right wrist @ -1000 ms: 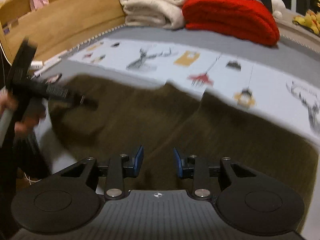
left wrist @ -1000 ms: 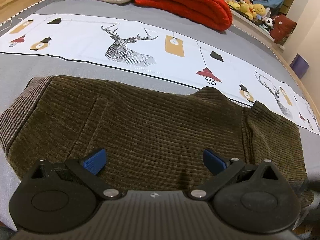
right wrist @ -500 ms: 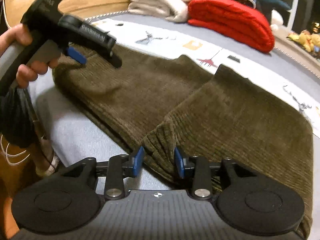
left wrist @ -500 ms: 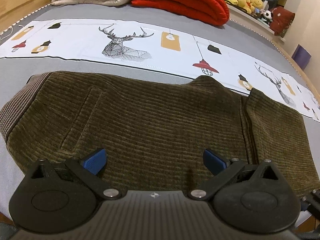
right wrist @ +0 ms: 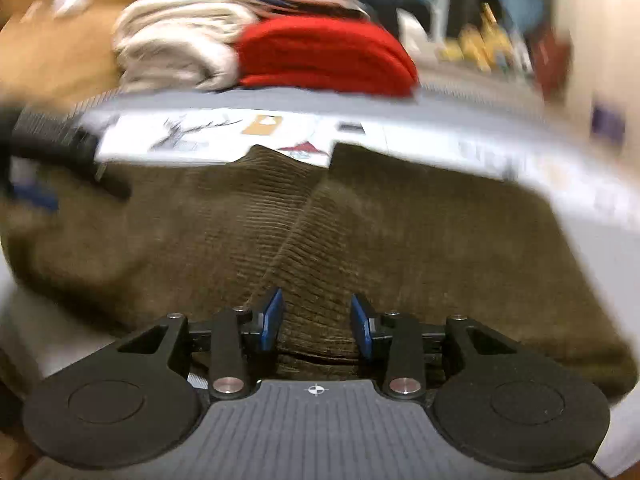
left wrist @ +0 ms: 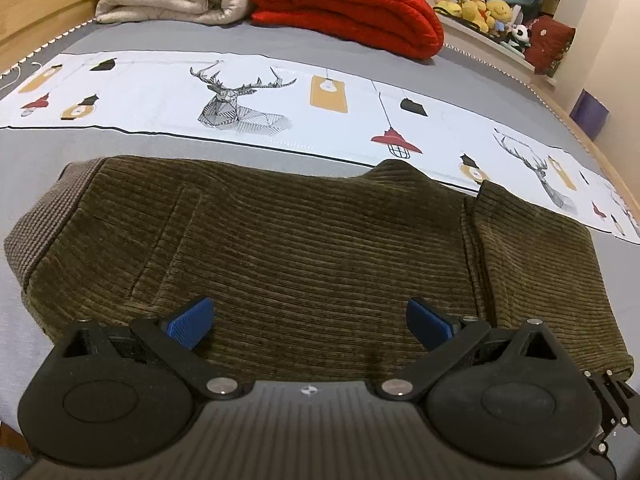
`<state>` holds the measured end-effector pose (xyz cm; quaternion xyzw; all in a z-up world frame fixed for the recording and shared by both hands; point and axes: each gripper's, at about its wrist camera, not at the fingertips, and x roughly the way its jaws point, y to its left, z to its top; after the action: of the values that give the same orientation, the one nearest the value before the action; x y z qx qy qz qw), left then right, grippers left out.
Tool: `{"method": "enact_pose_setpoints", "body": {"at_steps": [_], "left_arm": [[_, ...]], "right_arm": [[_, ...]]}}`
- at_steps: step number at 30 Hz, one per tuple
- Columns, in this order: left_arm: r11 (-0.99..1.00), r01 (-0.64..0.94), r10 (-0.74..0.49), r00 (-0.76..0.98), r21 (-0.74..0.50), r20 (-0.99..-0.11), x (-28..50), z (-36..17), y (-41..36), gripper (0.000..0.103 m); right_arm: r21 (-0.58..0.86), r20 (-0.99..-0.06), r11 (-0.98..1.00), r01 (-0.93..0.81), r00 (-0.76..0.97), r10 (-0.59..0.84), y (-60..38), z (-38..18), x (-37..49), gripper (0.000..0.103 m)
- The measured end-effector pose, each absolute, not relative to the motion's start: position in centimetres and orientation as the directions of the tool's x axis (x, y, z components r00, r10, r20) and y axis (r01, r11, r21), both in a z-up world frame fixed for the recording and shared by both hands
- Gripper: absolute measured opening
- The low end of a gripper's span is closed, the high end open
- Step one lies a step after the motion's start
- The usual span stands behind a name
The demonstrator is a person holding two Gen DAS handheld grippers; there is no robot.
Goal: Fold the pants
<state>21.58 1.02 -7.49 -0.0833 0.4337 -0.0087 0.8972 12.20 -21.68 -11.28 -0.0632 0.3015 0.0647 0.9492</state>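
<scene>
The brown corduroy pants point(left wrist: 304, 248) are laid folded across the bed point(left wrist: 160, 46). The right tool point(right wrist: 316, 326), narrower a second ago, is now parted partway around the near edge; the left tool point(left wrist: 308, 322) is held wide and empty. A fresh grip for another fold seems intended.

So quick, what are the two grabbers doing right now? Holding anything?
Left gripper: wide open over the brown pants, holding nothing.
Right gripper: partly open, a pants fold between the pads; a grip cannot be told.
</scene>
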Motion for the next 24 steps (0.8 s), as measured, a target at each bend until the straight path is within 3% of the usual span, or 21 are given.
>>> {"method": "enact_pose_setpoints", "body": {"at_steps": [4, 9, 16, 20, 22, 24], "left_arm": [[0.984, -0.079, -0.077, 0.623, -0.161, -0.778, 21.3, -7.3, 1.9, 0.103], [0.976, -0.173, -0.003, 0.600, -0.134, -0.800, 20.8, -7.6, 4.0, 0.103], [0.933, -0.278, -0.018, 0.602, -0.230, -0.799, 18.1, -7.4, 8.2, 0.103], [0.926, -0.332, 0.066, 0.608, -0.178, -0.791, 17.0, -7.8, 9.1, 0.103], [0.925, -0.299, 0.015, 0.645, -0.234, -0.764, 16.8, -7.3, 9.8, 0.103], [0.934, -0.290, 0.038, 0.662, -0.209, -0.748, 16.9, -6.6, 9.9, 0.103]], "right_arm": [[0.038, -0.601, 0.996, -0.086, 0.794, 0.092, -23.3, -10.0, 12.4, 0.042], [0.352, -0.600, 0.926, 0.133, 0.792, 0.114, -28.6, -8.5, 10.9, 0.073], [0.546, -0.623, 0.747, 0.379, 0.780, 0.060, -34.9, -9.8, 6.6, 0.074], [0.634, -0.623, 0.598, 0.491, 0.782, 0.019, -38.0, -11.1, 4.8, 0.074], [0.654, -0.616, 0.553, 0.517, 0.787, -0.007, -39.3, -11.3, 4.7, 0.074], [0.665, -0.616, 0.515, 0.541, 0.787, -0.030, -40.2, -11.6, 5.0, 0.075]]}}
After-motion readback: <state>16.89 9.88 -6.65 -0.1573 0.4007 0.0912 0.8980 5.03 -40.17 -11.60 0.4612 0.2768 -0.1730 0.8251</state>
